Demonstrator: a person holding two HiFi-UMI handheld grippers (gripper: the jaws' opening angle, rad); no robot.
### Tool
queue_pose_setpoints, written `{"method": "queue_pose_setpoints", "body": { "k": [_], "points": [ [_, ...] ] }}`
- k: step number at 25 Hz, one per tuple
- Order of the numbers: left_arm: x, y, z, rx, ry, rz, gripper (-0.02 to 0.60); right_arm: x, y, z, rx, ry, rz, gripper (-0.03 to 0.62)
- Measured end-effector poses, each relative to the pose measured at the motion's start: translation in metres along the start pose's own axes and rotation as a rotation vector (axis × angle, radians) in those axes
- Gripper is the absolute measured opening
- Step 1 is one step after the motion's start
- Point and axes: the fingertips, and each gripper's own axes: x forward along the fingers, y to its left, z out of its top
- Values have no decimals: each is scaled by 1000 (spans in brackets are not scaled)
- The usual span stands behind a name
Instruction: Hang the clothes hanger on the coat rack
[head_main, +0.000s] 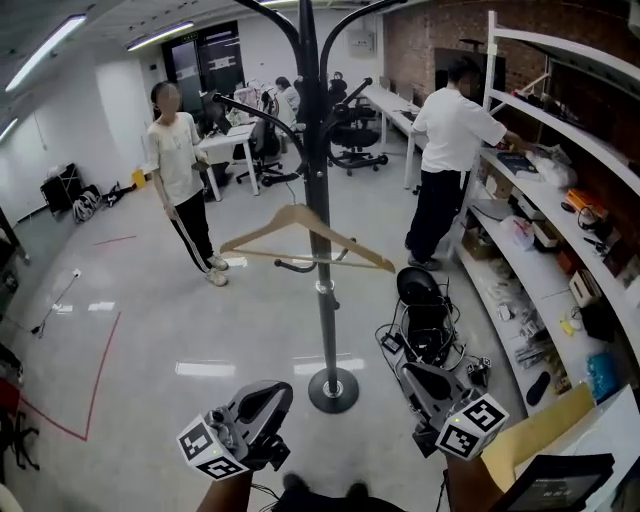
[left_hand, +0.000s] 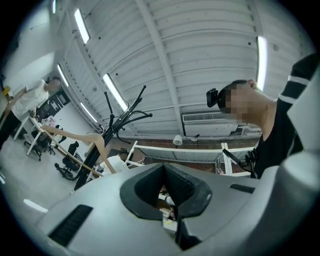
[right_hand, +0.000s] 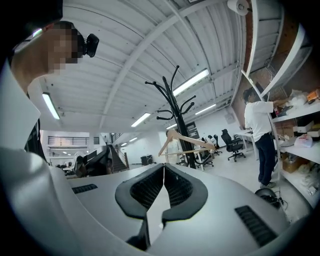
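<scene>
- The left claw (left_hand: 164, 170) sits at 7 o'clock in the head view, low and close to the person's body. Its tips are pressed together with nothing between them. I judge it is parked there because it has nothing to carry.
- The right claw (right_hand: 163, 169) sits at 5 o'clock, also closed tip to tip and empty. It points roughly level toward the rack, so its own view looks straight at the hanging piece.
- The round base (head_main: 333, 389) of the coat rack (head_main: 319, 150) stands on the floor (head_main: 180, 330) just beyond both claws, toward 12 o'clock. A broad, flat foot like this keeps a tall, thin pole upright under a load hung off to one side.
- A tangle of cables and black gear (head_main: 425, 320) lies on the floor at 3 o'clock from the base, apart from it and clear of the task.
- The wooden clothes hanger (head_main: 296, 212) hangs partway up the pole, free of both claws, with its peak right beside the pole.
  - Its 3 o'clock end droops a little lower than its 9 o'clock end, which suggests it hangs loosely under its own weight.
  - The hook is too thin to show which rack arm carries it.
  - With the hanger on the rack and both claws empty, the task looks finished.
- Farther off, one person (head_main: 180, 150) stands at 10 o'clock on open floor. Another person (head_main: 450, 140) at 1 o'clock leans into the long shelves (head_main: 560, 130) that run down the 3 o'clock side. Neither is near the rack.
</scene>
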Motion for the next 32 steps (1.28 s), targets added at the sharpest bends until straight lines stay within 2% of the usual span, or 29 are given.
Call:
{"method": "queue_pose_setpoints", "body": {
  "k": [3, 6, 9, 12, 14, 18, 21, 23, 28, 32],
  "points": [
    [-8, -26, -7, -2, 42, 4, -2, -14, 17, -1, -3, -8, 20, 6],
    [-20, -52, -10, 4, 36, -13, -2, -26, 38, -1, -17, -19, 27, 6],
    [-41, -75, -11, 62, 42, 33, -2, -41, 69, -8, -27, -14, 38, 6],
    [-70, -100, -16, 124, 87, 70, -2, -58, 105, -20, -34, 2, 46, 6],
    [-93, -117, -22, 151, 136, 94, -2, -70, 128, -29, -36, 12, 46, 6],
    [-139, -142, -41, 154, 270, 178, -2, -102, 169, -51, -26, 41, 18, 6],
    [-160, -164, -53, 208, 394, 241, -2, -126, 196, -56, -27, 57, 1, 6],
    [-168, -183, -62, 213, 448, 263, -2, -144, 209, -55, -31, 64, -9, 6],
    [-172, -225, -73, 198, 470, 258, -2, -182, 234, -44, -78, 46, 1, 6],
    [-171, -259, -77, 189, 445, 280, -2, -215, 248, -44, -107, 41, 27, 6]
  ]
}}
